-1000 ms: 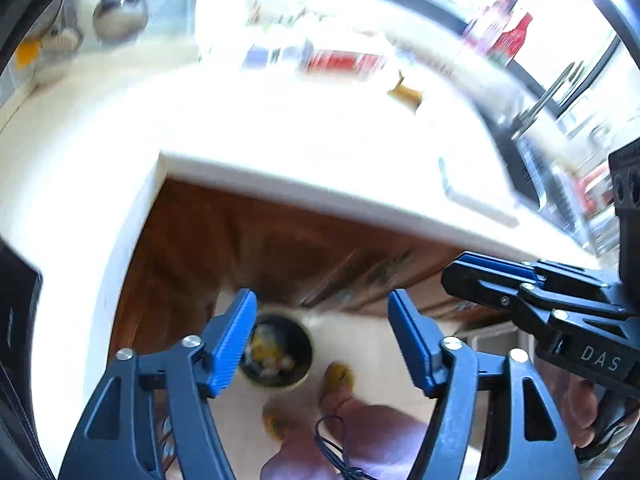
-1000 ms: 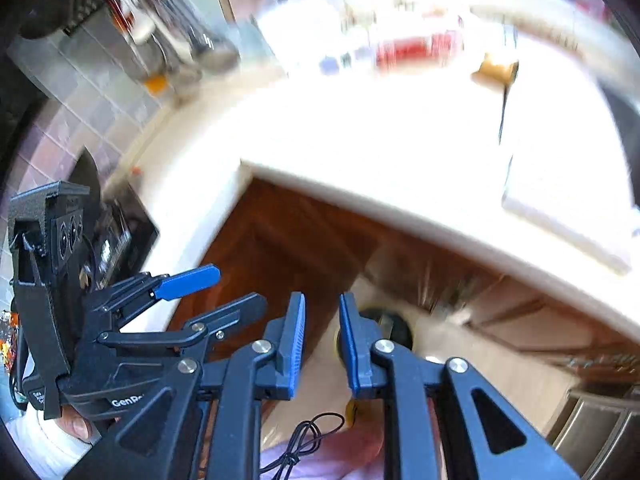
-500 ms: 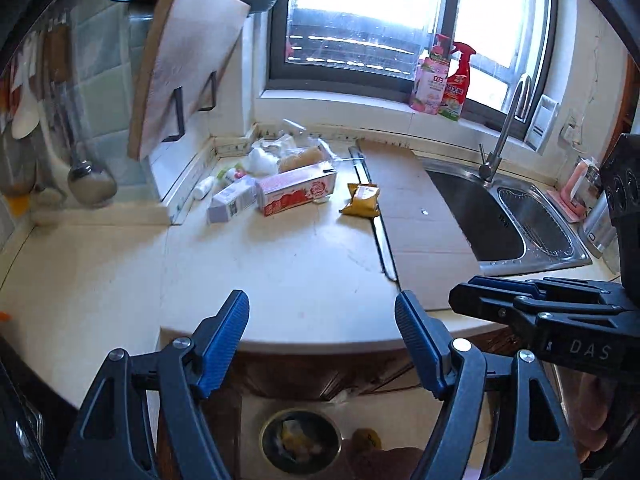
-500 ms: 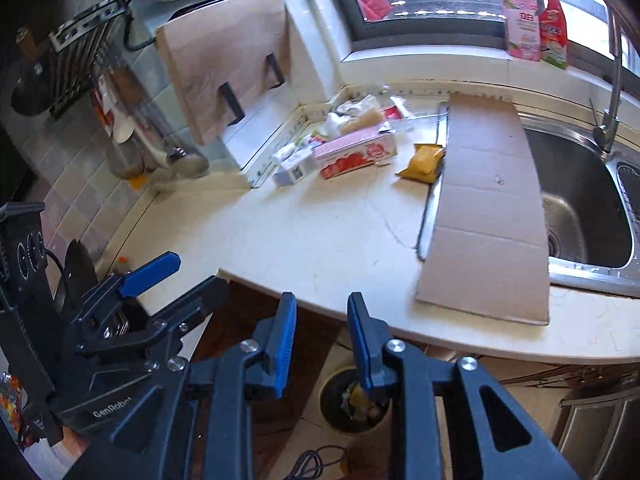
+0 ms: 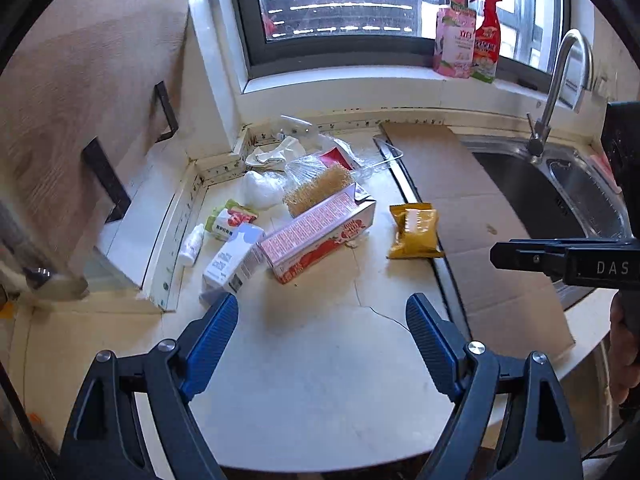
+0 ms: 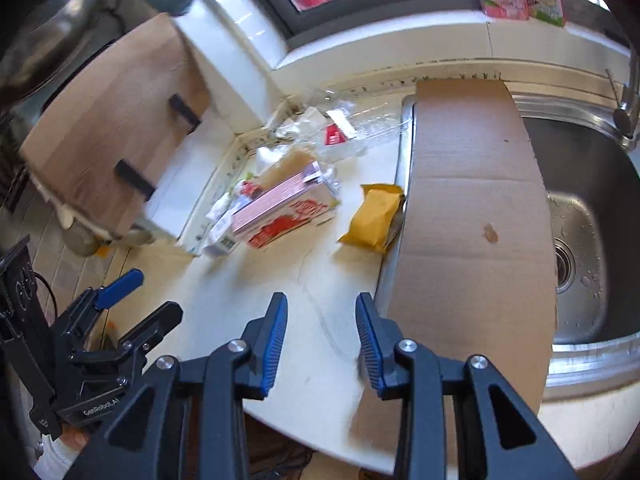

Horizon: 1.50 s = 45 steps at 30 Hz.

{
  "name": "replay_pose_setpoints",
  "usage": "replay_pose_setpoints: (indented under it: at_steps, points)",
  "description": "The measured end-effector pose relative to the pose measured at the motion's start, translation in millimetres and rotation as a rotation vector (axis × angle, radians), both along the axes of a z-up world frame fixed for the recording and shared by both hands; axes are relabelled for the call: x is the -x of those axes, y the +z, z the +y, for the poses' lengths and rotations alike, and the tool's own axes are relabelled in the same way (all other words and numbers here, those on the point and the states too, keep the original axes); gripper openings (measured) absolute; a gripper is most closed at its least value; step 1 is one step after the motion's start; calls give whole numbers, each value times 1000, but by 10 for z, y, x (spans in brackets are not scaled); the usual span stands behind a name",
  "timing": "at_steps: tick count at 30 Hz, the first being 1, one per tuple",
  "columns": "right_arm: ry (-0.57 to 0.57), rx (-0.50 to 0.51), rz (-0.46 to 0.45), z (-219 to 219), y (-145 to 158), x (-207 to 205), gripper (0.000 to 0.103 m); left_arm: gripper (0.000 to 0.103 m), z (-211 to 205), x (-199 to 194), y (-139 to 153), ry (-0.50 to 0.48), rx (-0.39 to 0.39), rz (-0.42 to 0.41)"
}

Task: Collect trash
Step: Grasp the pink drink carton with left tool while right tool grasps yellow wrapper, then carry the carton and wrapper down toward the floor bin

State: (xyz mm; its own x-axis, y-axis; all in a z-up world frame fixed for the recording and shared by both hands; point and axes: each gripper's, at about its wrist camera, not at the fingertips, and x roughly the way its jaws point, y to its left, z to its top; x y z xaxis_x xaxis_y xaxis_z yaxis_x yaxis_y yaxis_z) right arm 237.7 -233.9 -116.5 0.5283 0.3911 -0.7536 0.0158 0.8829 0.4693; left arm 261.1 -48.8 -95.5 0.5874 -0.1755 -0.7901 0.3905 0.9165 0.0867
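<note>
Cream-white counter (image 5: 320,360) fills both views, a change from a second ago, when my grippers pointed down at the bin on the floor below its edge. That bin is out of sight now. I judge one drop is done and I am back for more trash.

Brown cardboard (image 6: 472,200) lies flat over the left part of the steel sink (image 6: 580,208), reaching the counter's front edge.

Trash sits in a heap near the back corner under the window, well apart from both grippers. A pink carton (image 5: 320,236) lies on its side in the middle, touching a smaller white carton (image 5: 232,260) on its left. Crumpled plastic (image 5: 320,168) is behind them. A yellow packet (image 5: 414,232) lies alone beside the cardboard's edge.

My left gripper (image 5: 322,332) is empty, its jaws just spread wide, aimed toward the cartons. My right gripper (image 6: 322,336) is empty too, jaws just parting to a narrower gap, aimed toward the yellow packet.
</note>
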Motion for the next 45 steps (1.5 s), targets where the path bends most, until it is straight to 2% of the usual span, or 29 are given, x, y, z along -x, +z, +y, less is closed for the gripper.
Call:
replay_pose_setpoints:
  at_steps: [4, 10, 14, 15, 16, 17, 18, 19, 21, 23, 25, 32, 36, 45]
  points:
    - [-23, -22, 82, -124, -284, -515, 36, 85, -237, -560, -193, -31, -98, 28]
    - [-1, -19, 163, -116, -644, -980, 36, 85, -414, -1183, -607, -75, -212, 141]
    - [38, -15, 174, -46, -758, -1077, 34, 85, -402, -1414, -833, -79, -226, 231]
    - [55, -17, 170, -25, -768, -1089, 31, 85, -400, -1449, -875, -82, -226, 246]
    - [73, -21, 168, -5, -778, -1108, 22, 85, -395, -1483, -914, -83, -221, 261]
    - [90, -26, 164, 18, -781, -1120, 20, 83, -392, -1504, -943, -82, -215, 274]
    - [103, -26, 155, 39, -775, -1129, 19, 80, -383, -1509, -949, -79, -207, 279]
    - [113, -25, 147, 55, -765, -1133, 16, 70, -383, -1505, -960, -75, -200, 285]
    - [135, -36, 128, 82, -732, -1137, 11, 64, -405, -1466, -946, -43, -224, 268]
    - [149, -47, 106, 101, -682, -1123, 7, 47, -401, -1374, -885, -36, -202, 262]
    - [157, -44, 82, 127, -617, -1107, 5, 39, -384, -1237, -814, -30, -164, 261]
    - [150, -56, 26, 146, -378, -900, 3, 37, -255, -733, -558, 39, -53, 242]
    - [148, -57, -1, 221, -255, -696, 3, 37, -90, -336, -313, 74, 16, 200]
    - [167, -51, -46, 601, -11, 161, 3, 37, 390, 742, 89, 114, 104, 122]
